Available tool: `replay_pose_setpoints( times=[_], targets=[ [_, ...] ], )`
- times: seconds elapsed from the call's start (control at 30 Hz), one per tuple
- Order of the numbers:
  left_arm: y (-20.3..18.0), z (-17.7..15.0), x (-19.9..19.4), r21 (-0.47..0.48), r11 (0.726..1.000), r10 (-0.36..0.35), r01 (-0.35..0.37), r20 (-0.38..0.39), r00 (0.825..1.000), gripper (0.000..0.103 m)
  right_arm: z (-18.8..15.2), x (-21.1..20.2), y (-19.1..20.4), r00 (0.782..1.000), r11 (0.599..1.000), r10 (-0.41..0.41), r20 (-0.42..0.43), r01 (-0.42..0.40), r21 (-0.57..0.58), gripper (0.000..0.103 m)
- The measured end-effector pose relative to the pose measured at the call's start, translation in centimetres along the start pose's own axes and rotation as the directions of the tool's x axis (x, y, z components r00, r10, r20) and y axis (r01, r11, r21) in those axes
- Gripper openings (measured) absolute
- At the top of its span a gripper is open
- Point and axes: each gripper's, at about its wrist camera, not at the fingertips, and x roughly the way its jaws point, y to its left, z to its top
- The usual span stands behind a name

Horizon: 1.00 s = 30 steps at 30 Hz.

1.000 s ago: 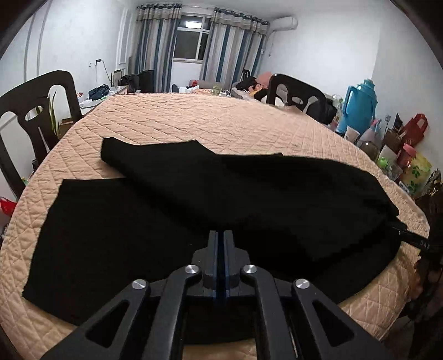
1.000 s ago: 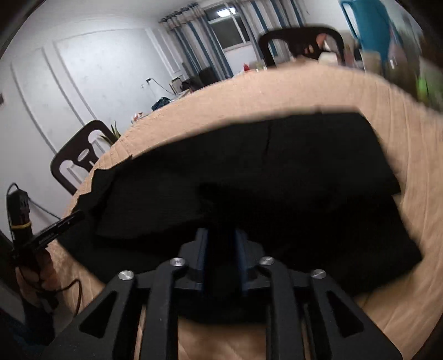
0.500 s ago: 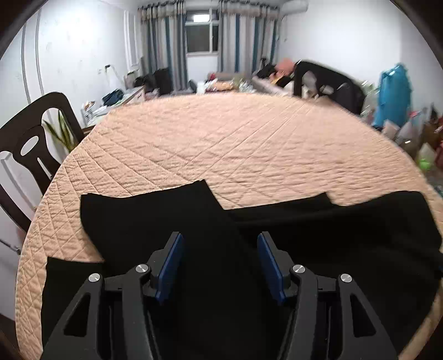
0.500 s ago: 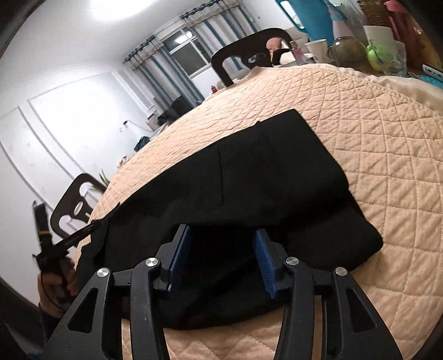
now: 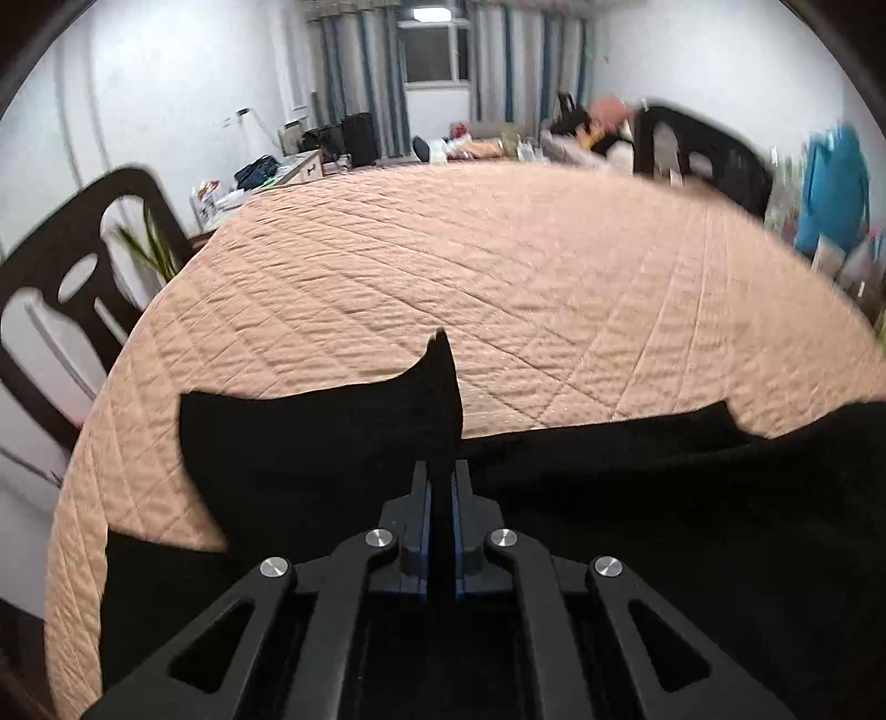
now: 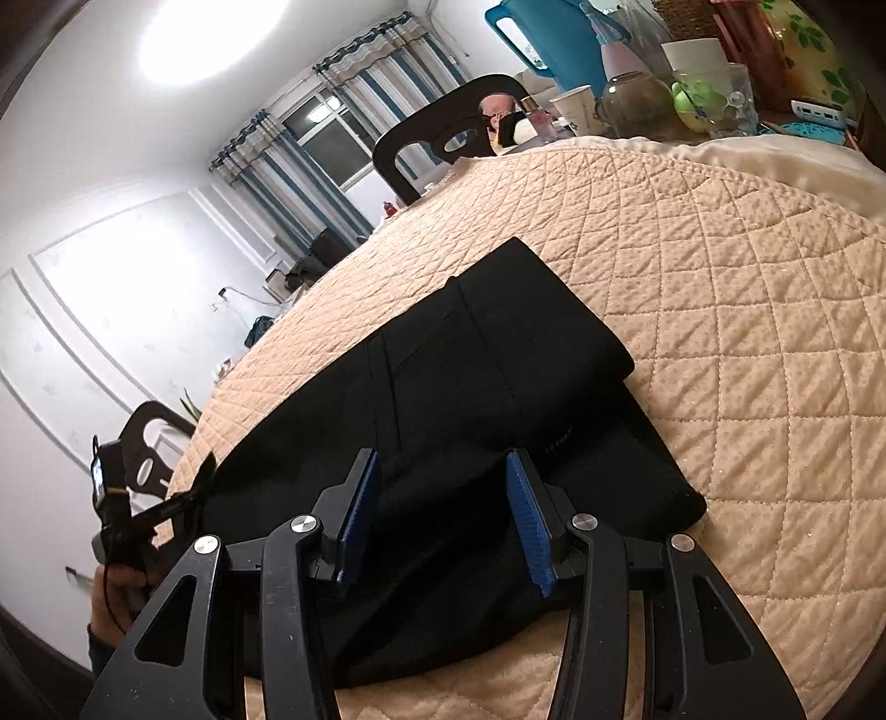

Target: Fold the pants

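Note:
Black pants (image 5: 637, 498) lie on a round table with a peach quilted cover (image 5: 498, 277). My left gripper (image 5: 441, 487) is shut on a hem of the upper leg, and a pinched peak of cloth stands above the fingertips. In the right wrist view the pants (image 6: 470, 387) lie folded lengthwise, waist end at the right. My right gripper (image 6: 443, 487) is open over the waist end with blue pads (image 6: 529, 515) apart and nothing between them. The left gripper (image 6: 183, 501) shows there at the far left, held in a hand.
Black chairs stand at the table's left (image 5: 61, 277) and far right (image 5: 703, 155). A teal jug (image 6: 554, 44), cups and glass jars (image 6: 714, 94) crowd a side table beyond the right edge. Bare quilt (image 6: 747, 332) lies right of the pants.
My left gripper opened, moved forward to the leg hem and closed on it, lifting a peak. My right gripper opened and let go of the waist.

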Motion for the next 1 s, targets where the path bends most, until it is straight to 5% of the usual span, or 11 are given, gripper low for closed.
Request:
replay_pose_setpoints(
  times=[0.17, 0.27, 0.47, 0.73, 1.0],
  targets=[
    [5.9, -4.6, -7.6, -0.177, 0.978, -0.079, 0.114, 0.195, 0.978, 0.007, 0.0, -0.5, -0.6, 1.000, 1.000, 0.001, 0.012, -0.002, 0.011, 0.047],
    [9.5, -7.7, -10.1, -0.272, 0.947, -0.102, 0.169, 0.243, 0.965, 0.008, 0.0, -0.8, -0.7, 1.000, 1.000, -0.009, 0.018, 0.008, 0.020, 0.047],
    [12.4, -11.6, -9.3, -0.355, 0.905, -0.160, 0.233, 0.221, 0.962, 0.023, 0.2, -1.3, -1.0, 0.999, 0.999, -0.043, 0.030, 0.042, 0.033, 0.047],
    [14.1, -11.9, -8.5, -0.453, 0.852, -0.183, 0.263, 0.215, 0.959, 0.051, 0.5, -1.4, -1.2, 0.997, 0.997, -0.067, 0.042, 0.065, 0.043, 0.047],
    [13.0, -11.8, -7.9, -0.466, 0.850, -0.182, 0.247, 0.180, 0.967, 0.052, 0.6, -1.6, -1.4, 0.996, 0.996, -0.077, 0.042, 0.075, 0.041, 0.047]
  ],
)
